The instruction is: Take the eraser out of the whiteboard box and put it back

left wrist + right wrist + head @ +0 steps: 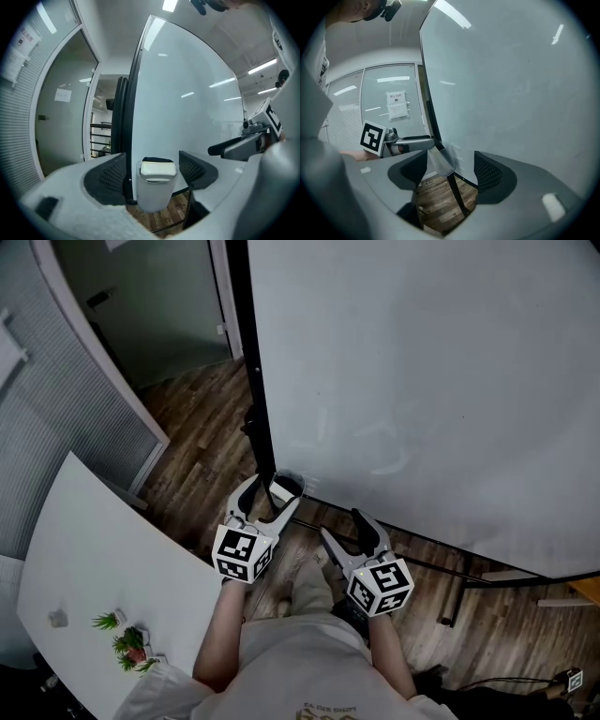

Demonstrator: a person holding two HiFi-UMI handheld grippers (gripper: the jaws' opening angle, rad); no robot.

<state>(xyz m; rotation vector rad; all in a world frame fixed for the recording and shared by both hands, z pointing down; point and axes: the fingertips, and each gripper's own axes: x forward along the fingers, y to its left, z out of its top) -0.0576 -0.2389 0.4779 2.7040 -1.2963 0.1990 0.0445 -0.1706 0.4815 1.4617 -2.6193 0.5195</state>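
Observation:
A small white box (284, 487) hangs at the lower left corner of the big whiteboard (422, 381). In the left gripper view the box (153, 197) sits straight ahead, and the eraser (158, 169), white with a black felt strip behind, rests in its top. My left gripper (157, 171) is open, one jaw on each side of the box, with a gap between each pad and it. In the head view the left gripper (274, 495) reaches the box. My right gripper (345, 529) is open and empty, just to the right and nearer me; its own view shows the box (442, 161) beyond its jaws.
A white table (94, 559) with a small plant (127, 643) stands at the left. The whiteboard's black post (253, 381) and stand legs (450, 601) rise from the wooden floor (202, 437). Blinds (66, 427) and a glass partition lie behind.

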